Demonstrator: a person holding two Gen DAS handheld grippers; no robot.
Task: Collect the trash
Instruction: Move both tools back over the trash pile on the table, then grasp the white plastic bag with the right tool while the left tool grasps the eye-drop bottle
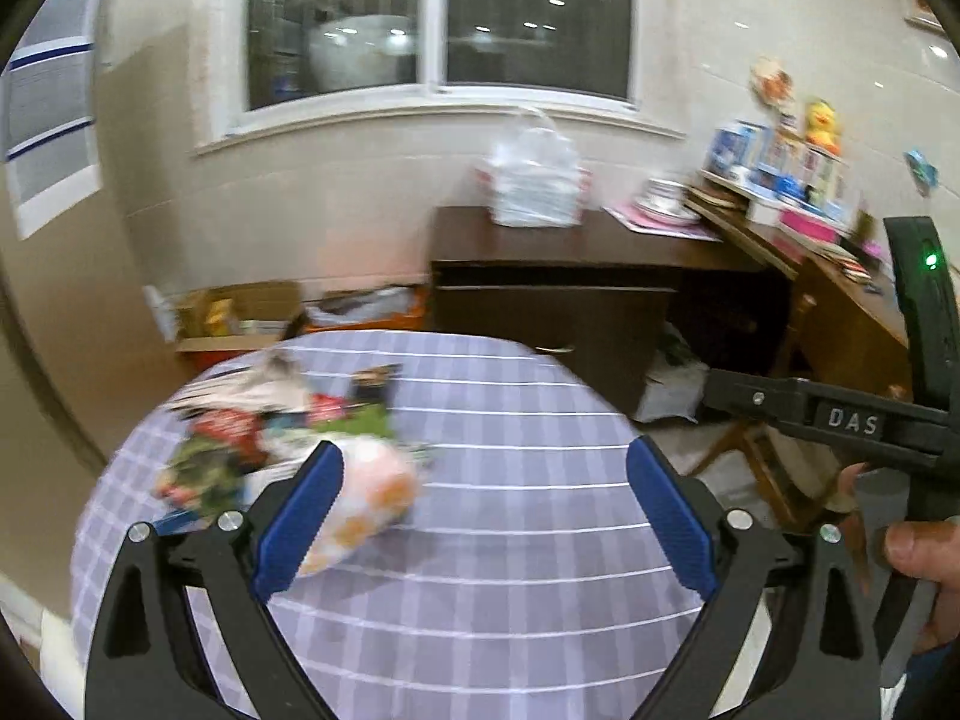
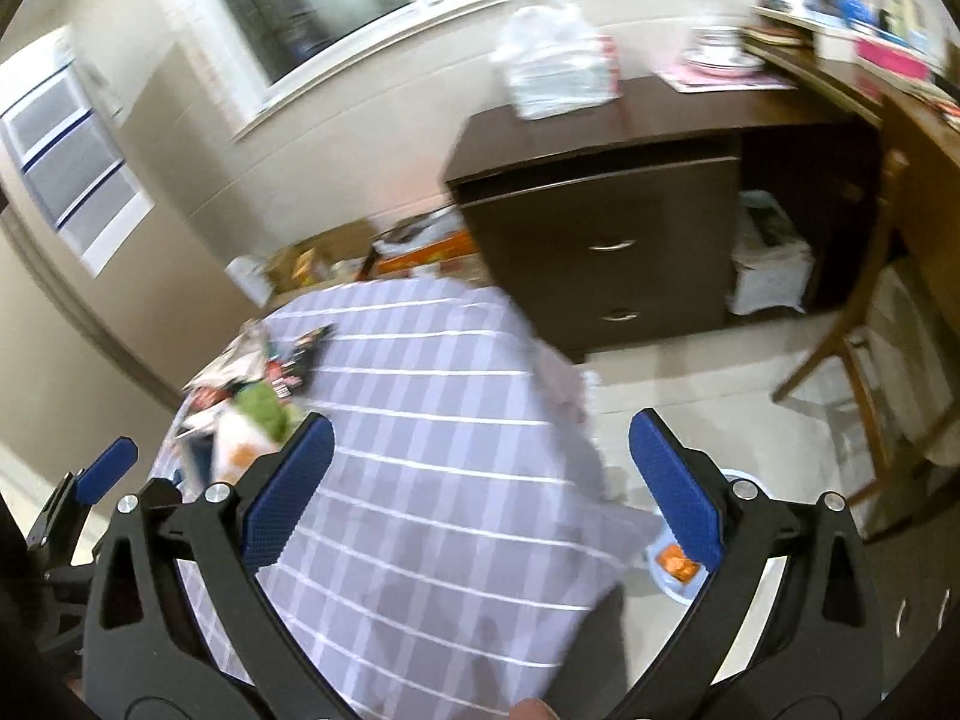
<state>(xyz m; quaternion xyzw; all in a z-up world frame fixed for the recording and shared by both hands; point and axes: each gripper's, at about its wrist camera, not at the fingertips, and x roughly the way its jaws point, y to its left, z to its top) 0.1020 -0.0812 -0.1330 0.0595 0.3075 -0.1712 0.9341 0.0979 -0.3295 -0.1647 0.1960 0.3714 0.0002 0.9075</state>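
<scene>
A heap of trash (image 1: 252,438) lies at the left edge of a round table covered with a purple checked cloth (image 1: 510,540). It holds red and green wrappers, papers and a crumpled white-and-orange bag (image 1: 372,498). My left gripper (image 1: 486,516) is open above the cloth, and its left pad (image 1: 300,516) overlaps that bag; blur hides whether they touch. My right gripper (image 2: 480,492) is open over the table's right side and holds nothing. The trash heap (image 2: 252,396) sits to its far left. On the floor, a small bin (image 2: 678,570) holds something orange.
Beyond the table stands a dark drawer cabinet (image 2: 606,240) with a white plastic bag (image 2: 552,72) on top. A cluttered wooden desk (image 1: 840,276) and a wooden chair (image 2: 864,372) are on the right. Cardboard boxes (image 1: 240,312) line the wall. A hand (image 1: 918,546) grips the right gripper's body (image 1: 852,420).
</scene>
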